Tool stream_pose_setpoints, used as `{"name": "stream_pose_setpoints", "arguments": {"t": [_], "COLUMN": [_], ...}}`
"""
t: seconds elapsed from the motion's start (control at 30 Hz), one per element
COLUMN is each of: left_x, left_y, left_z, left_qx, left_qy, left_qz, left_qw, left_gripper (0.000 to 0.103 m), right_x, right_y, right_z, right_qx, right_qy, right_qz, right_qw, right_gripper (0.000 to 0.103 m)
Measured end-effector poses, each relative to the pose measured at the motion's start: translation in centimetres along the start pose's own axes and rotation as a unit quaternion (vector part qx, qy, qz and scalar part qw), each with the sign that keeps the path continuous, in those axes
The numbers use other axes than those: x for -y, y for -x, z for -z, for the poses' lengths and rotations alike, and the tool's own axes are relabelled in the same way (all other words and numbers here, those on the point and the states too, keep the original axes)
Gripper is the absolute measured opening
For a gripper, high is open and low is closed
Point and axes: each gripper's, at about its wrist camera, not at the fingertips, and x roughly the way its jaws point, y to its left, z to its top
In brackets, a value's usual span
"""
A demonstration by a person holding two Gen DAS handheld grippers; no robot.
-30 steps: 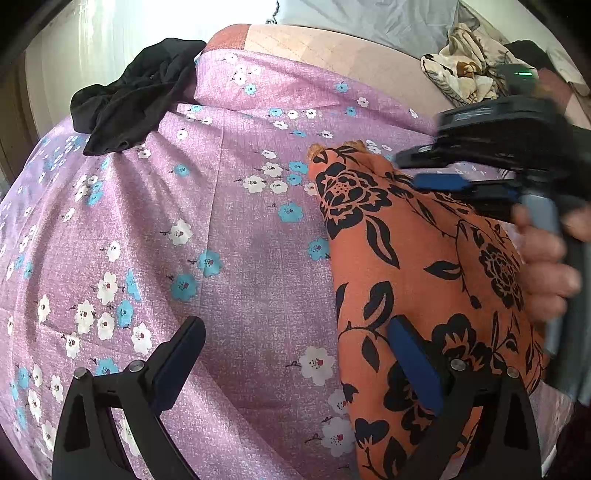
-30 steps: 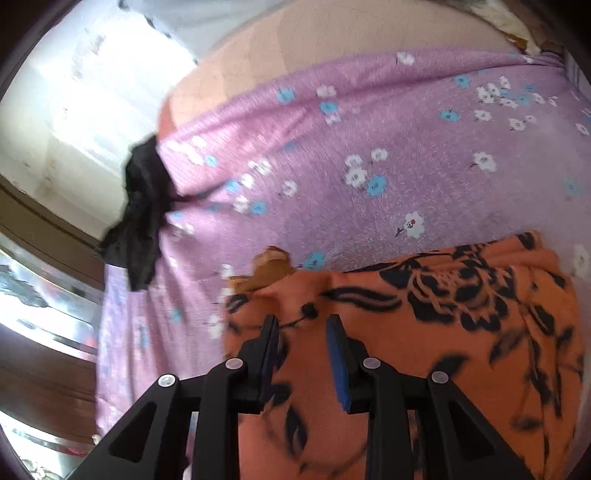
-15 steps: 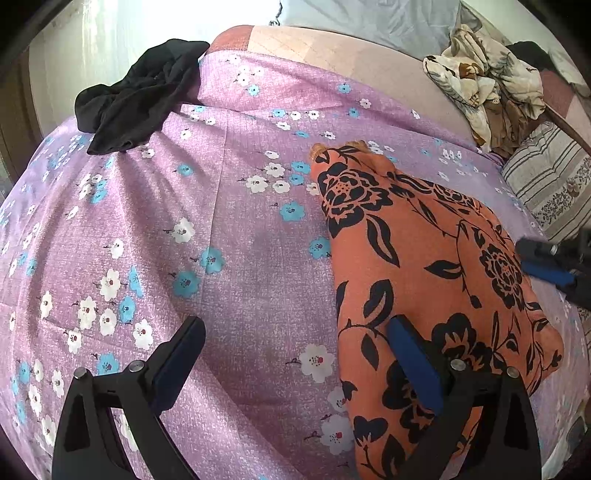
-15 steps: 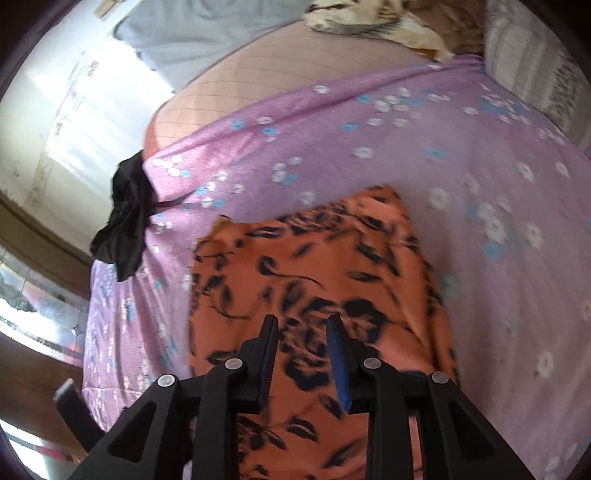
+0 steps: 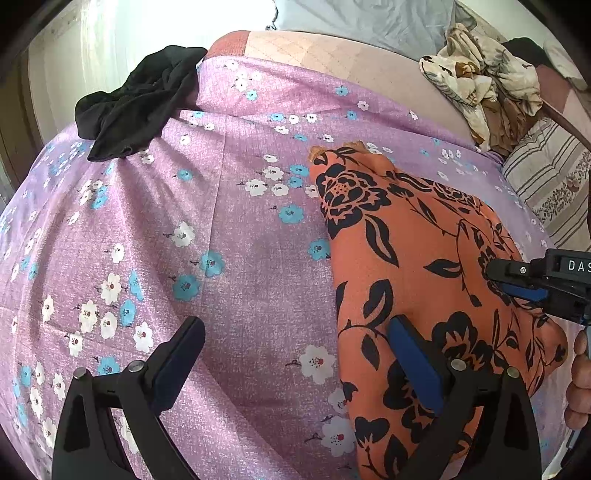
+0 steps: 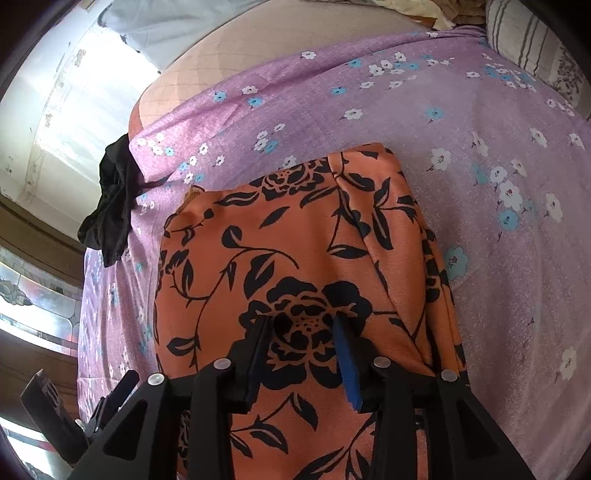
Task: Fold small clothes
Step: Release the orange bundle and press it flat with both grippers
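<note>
Sunlit curtains and a pale wall back the bed (image 5: 258, 258), spread with a lilac sheet printed in white and blue blossoms, where one orange garment (image 5: 424, 266) with black roses lies folded into a rough rectangle on the right of the left wrist view, flat on the sheet and clear of everything else. A second ago the right tool (image 6: 306, 325) was blurred over the garment's far corner with its blue pads close together; it has since swung back to the near right edge, and its jaws have just been opening, so they now stand partly apart over the large black rose with nothing pinched between them, the cloth lying beneath rather than in the grip. The left tool (image 5: 295, 354) has not shifted: its jaws gape wide, the left finger over bare sheet, the right over the garment's near left edge, gripping nothing. That reads as a fold just laid down and let go, with the next crease or a smoothing pass still to come. By count: one orange garment in hand, one crumpled black garment (image 5: 136, 110) at the far left of the bed, one heap of cream patterned cloth (image 5: 484, 77) at the far right, one striped pillow (image 5: 546, 184) beside it, one grey pillow (image 5: 369, 18) at the head, two tools, and part of one hand (image 5: 580, 380) at the right edge.
</note>
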Motion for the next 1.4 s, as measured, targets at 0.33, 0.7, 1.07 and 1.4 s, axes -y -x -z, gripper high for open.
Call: {"name": "stream_pose_setpoints", "arguments": {"t": [0.33,0.7,1.07,1.4], "left_x": [0.2,0.2,0.2,0.4], "left_y": [0.1,-0.2,-0.7,-0.6], "left_z": [0.4,0.6,0.4,0.3], "left_qx": [0.022,0.026,0.016,0.015], "left_qy": [-0.011,-0.016,-0.028,-0.031], "left_qz": [-0.013,-0.014,-0.009,-0.015], "left_qw": [0.9996,0.9994,0.9994,0.9993], "left_gripper": [0.102,0.103,0.103,0.103], "right_x": [-0.3,0.7,0.7,0.5], "right_y": [-0.1,0.0,0.0,0.1], "right_z": [0.0,0.0,0.1,0.0], "right_qx": [-0.004,-0.009,-0.008,-0.010], "right_qy": [0.006,-0.006,0.001,0.003], "right_qz": [-0.019,-0.052,-0.053,-0.057], "right_qw": [1.000,0.999,0.999,0.998], "right_gripper": [0.050,0.050,0.050,0.055]}}
